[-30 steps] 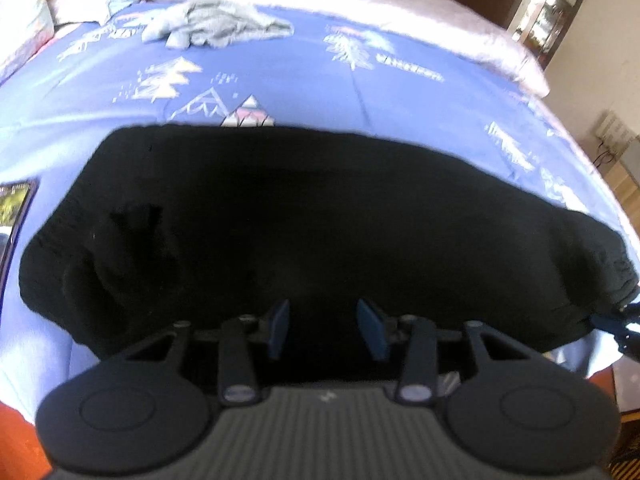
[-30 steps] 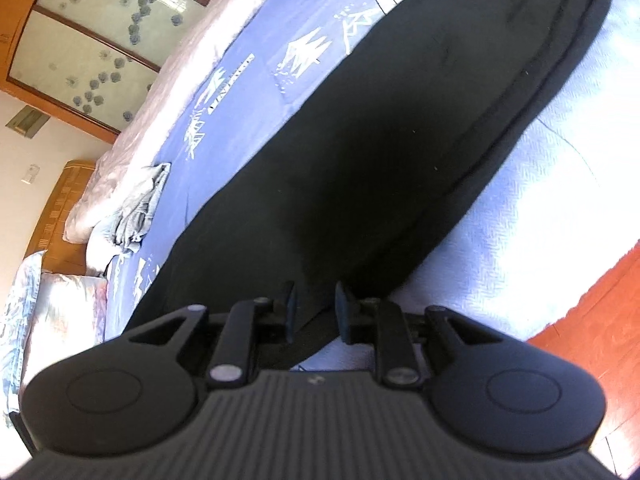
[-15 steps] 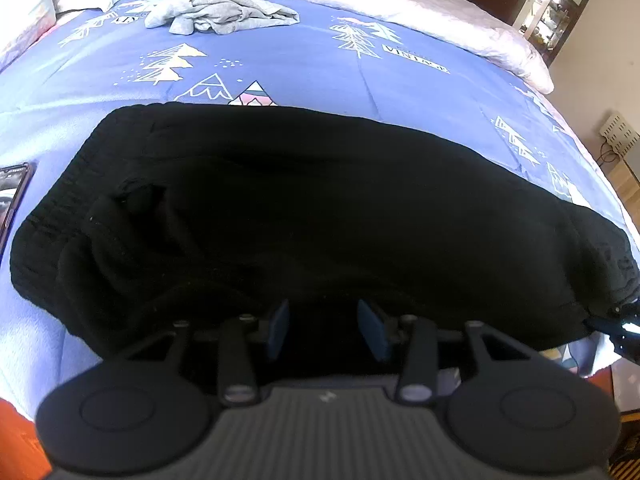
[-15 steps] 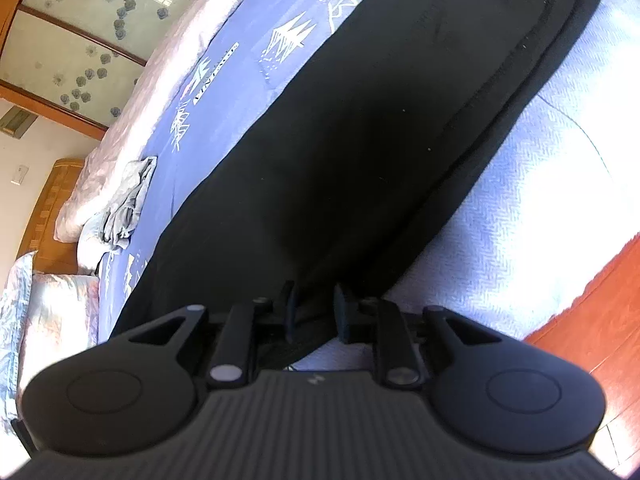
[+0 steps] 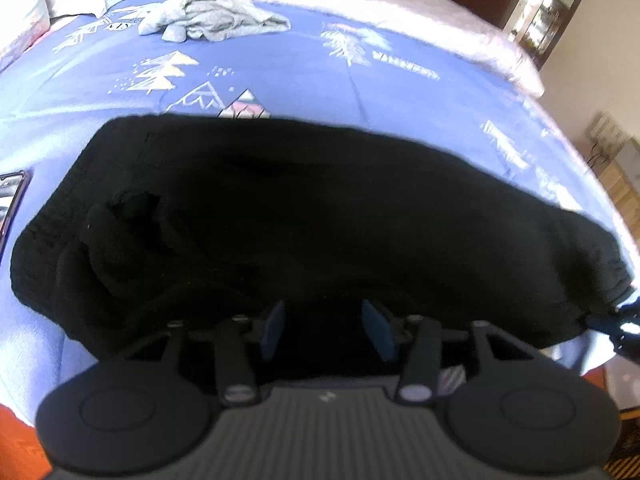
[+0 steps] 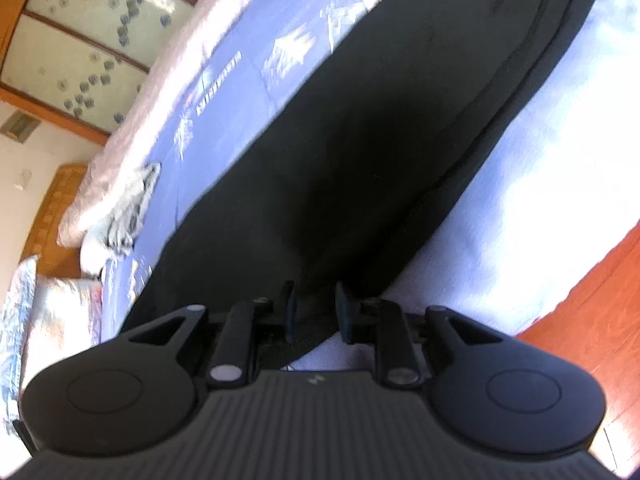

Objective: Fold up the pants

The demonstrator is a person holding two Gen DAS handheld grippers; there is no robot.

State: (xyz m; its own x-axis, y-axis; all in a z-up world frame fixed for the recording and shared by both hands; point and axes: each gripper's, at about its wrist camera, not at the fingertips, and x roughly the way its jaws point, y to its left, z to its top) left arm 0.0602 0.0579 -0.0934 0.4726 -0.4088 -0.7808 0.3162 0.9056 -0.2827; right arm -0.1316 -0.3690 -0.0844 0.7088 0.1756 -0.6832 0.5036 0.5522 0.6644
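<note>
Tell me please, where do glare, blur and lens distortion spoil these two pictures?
Left wrist view: motion-blurred; the black fabric pants show almost no detail, and the bed bulges from the fisheye. Right wrist view: sun glare whitens the blue patterned bedspread; edges look smeared.

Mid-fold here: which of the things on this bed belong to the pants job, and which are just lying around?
Part of the job:
- black pants, laid lengthwise along the bed's near edge
- left gripper, fingers opening, over the pants' near edge
- right gripper, black cloth between its fingers

Just lying about:
- crumpled grey garment
- phone at the left edge
- pillow
- blue patterned bedspread
</note>
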